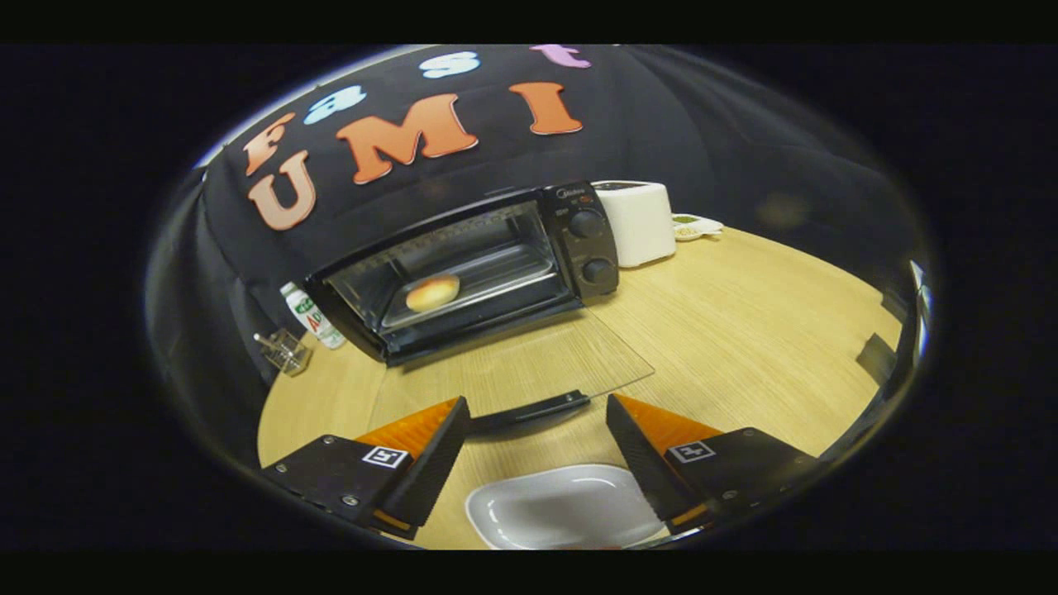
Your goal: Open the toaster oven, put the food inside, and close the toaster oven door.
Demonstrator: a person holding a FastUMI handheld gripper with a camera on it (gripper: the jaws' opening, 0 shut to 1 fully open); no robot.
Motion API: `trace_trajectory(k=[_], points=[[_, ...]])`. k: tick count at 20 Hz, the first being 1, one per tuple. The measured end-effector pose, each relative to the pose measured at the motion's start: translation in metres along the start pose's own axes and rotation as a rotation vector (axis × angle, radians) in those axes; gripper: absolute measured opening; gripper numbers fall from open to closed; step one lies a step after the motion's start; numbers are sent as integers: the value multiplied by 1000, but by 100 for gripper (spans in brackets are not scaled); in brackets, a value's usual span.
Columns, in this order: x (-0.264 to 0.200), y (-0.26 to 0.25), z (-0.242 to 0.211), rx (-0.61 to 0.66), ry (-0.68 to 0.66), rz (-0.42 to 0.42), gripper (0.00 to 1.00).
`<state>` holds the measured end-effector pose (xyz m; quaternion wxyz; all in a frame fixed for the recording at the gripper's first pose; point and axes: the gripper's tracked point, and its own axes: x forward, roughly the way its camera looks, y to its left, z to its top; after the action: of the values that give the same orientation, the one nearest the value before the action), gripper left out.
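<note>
The wooden table (744,330) carries a black toaster oven (471,268) with its glass door (529,364) folded down flat, the door handle (533,409) lying just ahead of the gripper (537,426). Its fingers stand spread apart, holding nothing. A white dish (562,508) sits between them (it looks bare). Inside the oven, on the tray (488,285), rests a small bun (432,292). A white appliance (640,221) stands beside the oven.
</note>
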<state>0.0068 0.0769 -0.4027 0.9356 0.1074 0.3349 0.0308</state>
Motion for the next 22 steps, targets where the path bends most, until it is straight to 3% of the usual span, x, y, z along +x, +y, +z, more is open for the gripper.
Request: trace_trajectory(k=[11, 22], points=[[10, 4, -40, -269, 214, -20, 99], [15, 18, -18, -328, 197, 15, 99]])
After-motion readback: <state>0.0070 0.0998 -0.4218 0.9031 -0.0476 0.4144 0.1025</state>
